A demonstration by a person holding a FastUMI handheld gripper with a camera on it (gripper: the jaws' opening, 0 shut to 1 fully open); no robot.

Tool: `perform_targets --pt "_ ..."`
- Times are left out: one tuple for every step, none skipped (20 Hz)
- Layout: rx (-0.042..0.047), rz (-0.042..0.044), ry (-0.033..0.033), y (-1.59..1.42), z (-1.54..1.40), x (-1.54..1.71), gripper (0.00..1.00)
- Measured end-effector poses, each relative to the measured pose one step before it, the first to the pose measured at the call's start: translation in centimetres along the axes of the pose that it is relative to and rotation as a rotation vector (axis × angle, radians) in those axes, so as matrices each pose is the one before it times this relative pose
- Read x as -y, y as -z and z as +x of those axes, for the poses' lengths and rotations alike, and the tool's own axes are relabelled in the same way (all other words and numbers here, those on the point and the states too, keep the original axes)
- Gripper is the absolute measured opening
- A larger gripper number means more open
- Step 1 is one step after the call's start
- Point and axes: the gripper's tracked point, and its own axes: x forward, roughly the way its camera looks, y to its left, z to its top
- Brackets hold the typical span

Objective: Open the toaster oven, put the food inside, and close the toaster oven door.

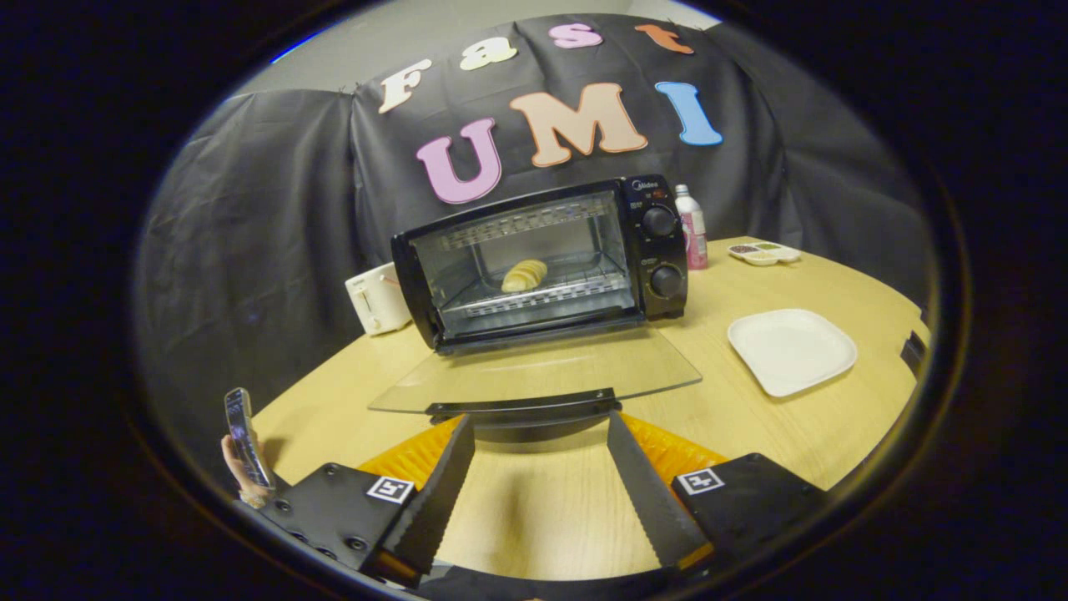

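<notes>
A black toaster oven (546,259) stands on the wooden table (834,434) with its glass door (534,371) folded down flat toward me. A pale yellow ridged piece of food (524,275) lies on the wire rack inside. The door's dark handle (524,409) runs along its near edge, just ahead of my fingertips. My gripper (541,421) is open, its fingers spread wide on either side of the handle's middle and slightly below it, with nothing held between them.
An empty white plate (791,350) lies right of the door. A pink bottle (692,227) and a small divided dish (763,252) stand behind the oven's right side. A white appliance (377,299) sits at its left. A hand holds a phone (244,442) at the near left.
</notes>
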Motion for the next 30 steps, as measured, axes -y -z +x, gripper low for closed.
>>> perform_targets --pt "-0.01126 -0.00569 0.00062 0.408 0.246 -0.093 0.98" --pt "-0.01252 -0.00538 -0.00453 0.39 0.19 -0.25 0.98" --pt "-0.01001 -0.00782 -0.00258 0.387 0.229 -0.106 0.98" --pt "-0.00857 -0.01063 0.00087 0.241 0.094 -0.146 0.98" --pt "-0.00734 -0.01222 0.00441 0.226 0.157 -0.025 0.98" --pt "-0.00494 -0.01037 0.00701 0.105 0.251 0.064 0.98" --pt "-0.00193 -0.00662 0.00496 0.1 0.387 0.001 0.98" --pt "-0.00382 -0.00715 0.01251 -0.125 0.214 0.05 0.99" --pt "-0.00638 -0.00961 0.00213 0.233 -0.21 -0.09 0.99" --pt "0.00669 -0.00752 0.00432 -0.104 0.154 0.032 0.99" --pt "0.00395 -0.00077 0.00036 -0.179 -0.02 0.09 0.99" --pt "-0.00071 0.00436 -0.00084 -0.079 -0.049 -0.069 0.99" --pt "0.00376 0.00657 -0.00199 -0.253 -0.137 0.018 0.99" --pt "0.01019 0.00722 -0.00216 -0.484 -0.176 0.019 0.99" --pt "0.01506 0.00716 -0.00252 -0.526 -0.151 -0.188 0.99" --pt "0.01436 0.0029 -0.00247 -0.754 -0.088 -0.127 0.99" --pt "0.01035 0.00229 -0.00278 -0.498 -0.04 -0.071 0.99" --pt "0.01087 0.00444 -0.00438 -0.593 -0.017 -0.121 0.99" --pt "0.01306 0.00634 -0.00624 -0.773 0.012 -0.111 0.99" --pt "0.01235 0.00811 -0.00852 -0.735 0.049 -0.197 0.99" --pt "0.00883 0.00602 -0.00555 -0.744 0.067 -0.204 0.99" --pt "0.01371 0.00212 -0.00339 -0.79 0.011 -0.198 0.99" --pt "0.01754 -0.00361 -0.0014 -0.937 0.034 -0.214 0.99" --pt "0.0157 -0.00907 0.00161 -0.877 0.095 -0.158 0.99" --pt "0.01178 -0.01286 0.00486 -0.784 0.281 -0.067 0.99" --pt "0.00893 -0.01702 0.00652 -0.711 0.339 -0.09 0.98" --pt "0.00982 -0.01799 0.00787 -0.763 0.361 -0.059 0.98" --pt "0.00697 -0.015 0.00451 -0.743 0.53 -0.09 0.98" --pt "0.00241 -0.00888 0.00049 -0.493 0.576 -0.213 0.98" --pt "0.00455 -0.00354 -0.00211 -0.548 0.532 -0.18 0.98"
